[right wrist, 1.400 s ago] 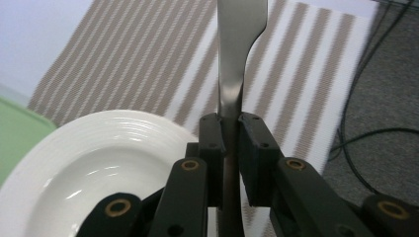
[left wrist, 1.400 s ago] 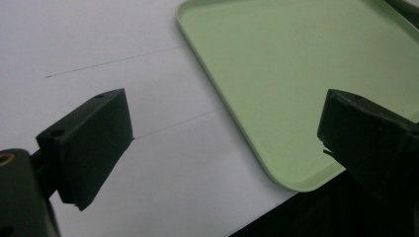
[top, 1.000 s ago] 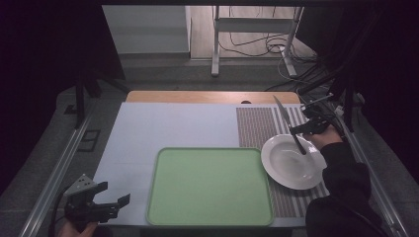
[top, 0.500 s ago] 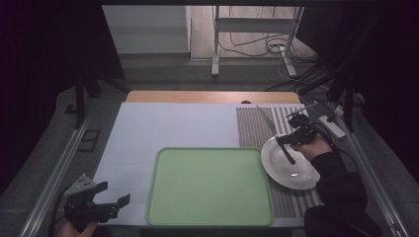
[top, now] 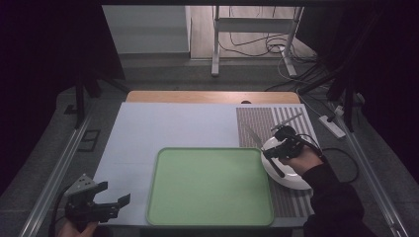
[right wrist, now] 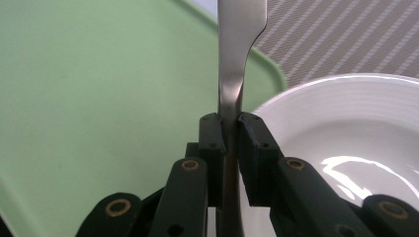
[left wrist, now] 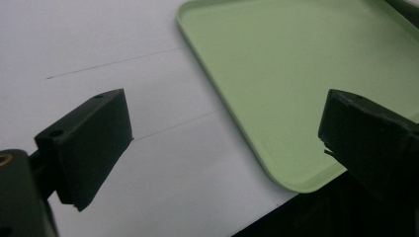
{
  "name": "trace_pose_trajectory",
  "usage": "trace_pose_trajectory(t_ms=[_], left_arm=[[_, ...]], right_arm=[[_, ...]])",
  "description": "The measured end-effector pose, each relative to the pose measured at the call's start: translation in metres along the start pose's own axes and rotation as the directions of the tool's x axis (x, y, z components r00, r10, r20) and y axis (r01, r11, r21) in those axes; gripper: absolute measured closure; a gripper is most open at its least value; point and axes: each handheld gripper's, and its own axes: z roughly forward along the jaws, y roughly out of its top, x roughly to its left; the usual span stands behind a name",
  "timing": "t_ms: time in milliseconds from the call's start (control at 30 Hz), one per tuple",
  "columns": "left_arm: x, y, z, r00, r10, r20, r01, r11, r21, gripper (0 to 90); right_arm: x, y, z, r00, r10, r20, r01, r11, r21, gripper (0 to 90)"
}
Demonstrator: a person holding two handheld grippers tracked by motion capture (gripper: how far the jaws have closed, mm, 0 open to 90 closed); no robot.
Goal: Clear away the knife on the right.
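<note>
My right gripper (top: 271, 151) is shut on a steel table knife (top: 251, 134), held over the left rim of a white plate (top: 292, 178). In the right gripper view the pads (right wrist: 249, 129) pinch the knife (right wrist: 238, 54) at its narrow neck, and the blade reaches out over the corner of the green tray (right wrist: 99, 98), with the plate (right wrist: 346, 113) to the right. My left gripper (top: 116, 193) rests at the table's near left corner, open with nothing between its jaws. From the left gripper (left wrist: 222, 133) I see the tray's near corner (left wrist: 296, 74).
The tray (top: 210, 185) lies on a pale mat (top: 173, 123). The plate sits on a striped grey mat (top: 267, 121) at the right. A wooden table edge (top: 212, 97) runs along the back. Cables and a stand are on the floor beyond.
My right hand has carried the knife leftward and nearer, from above the plate's far right side to its left rim beside the tray. The left gripper has stayed put.
</note>
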Motion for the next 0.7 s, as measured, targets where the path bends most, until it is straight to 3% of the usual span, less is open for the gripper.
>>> trace_pose_trajectory(t_ms=[333, 533, 700], left_arm=[[0.0, 0.0, 0.0, 1.0, 0.001, 0.0, -0.001, 1.0, 0.001, 5.7], [0.0, 0.0, 0.0, 1.0, 0.001, 0.0, -0.001, 1.0, 0.0, 5.6], [0.0, 0.0, 0.0, 1.0, 0.0, 0.001, 0.0, 1.0, 0.0, 5.6]], right_arm=[[0.033, 0.002, 0.014, 0.9963, -0.07, -0.049, 0.072, 0.997, 0.039, 81.2], [0.05, 0.001, 0.031, 0.9924, -0.096, -0.076, 0.102, 0.992, 0.071, 81.2], [0.061, -0.005, 0.054, 0.9903, -0.111, -0.083, 0.122, 0.984, 0.133, 81.2]])
